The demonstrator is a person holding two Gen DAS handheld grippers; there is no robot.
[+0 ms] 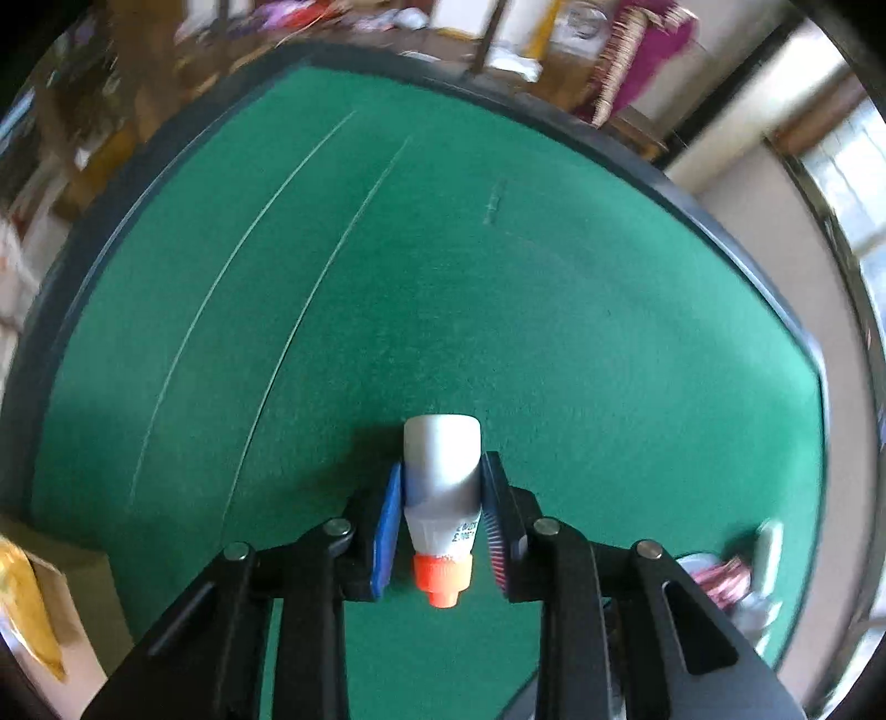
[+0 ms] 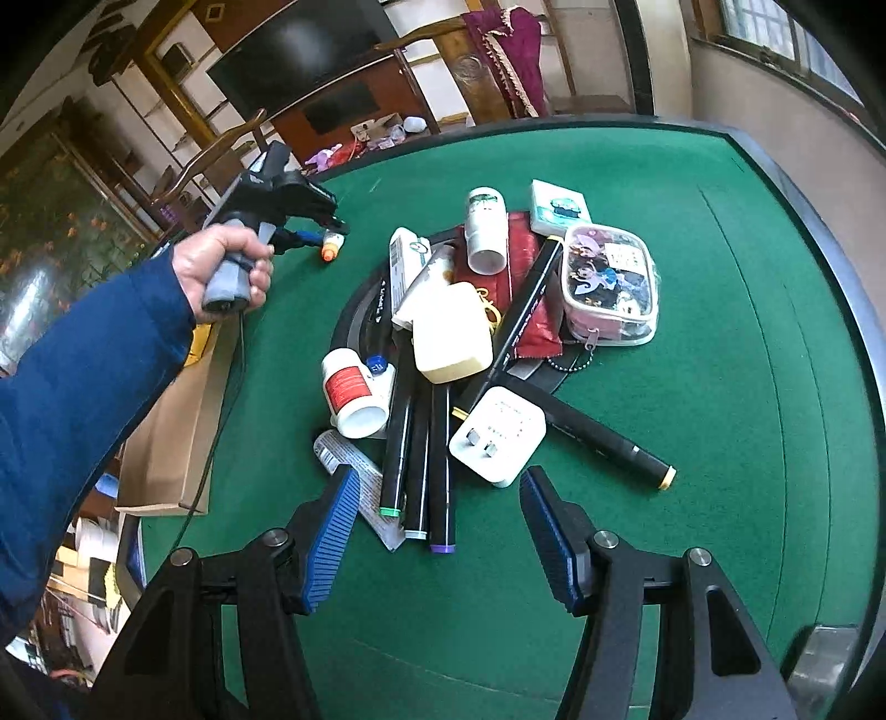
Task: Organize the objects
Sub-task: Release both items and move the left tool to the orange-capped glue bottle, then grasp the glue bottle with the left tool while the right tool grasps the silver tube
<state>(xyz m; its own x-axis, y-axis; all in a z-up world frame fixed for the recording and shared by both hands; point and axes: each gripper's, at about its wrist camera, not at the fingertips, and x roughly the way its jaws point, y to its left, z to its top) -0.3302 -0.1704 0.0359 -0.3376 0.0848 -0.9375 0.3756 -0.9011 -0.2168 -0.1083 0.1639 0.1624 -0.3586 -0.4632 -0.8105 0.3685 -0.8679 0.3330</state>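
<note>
A green felt table (image 2: 637, 554) with a dark raised rim fills the foreground, 2 thin pale lines (image 1: 266, 277) curving across its cloth. A brown paper bag (image 2: 177, 426) lies flat at its left edge. Behind the table stand wooden chairs (image 2: 221, 149), a dark screen (image 2: 299, 50) framed in wood, and a maroon fringed cloth (image 2: 509, 50) draped over furniture. A window (image 2: 786, 33) lets in daylight at the upper right, beside a pale wall (image 2: 775, 105). Small items on the far shelf are too blurred to identify.
</note>
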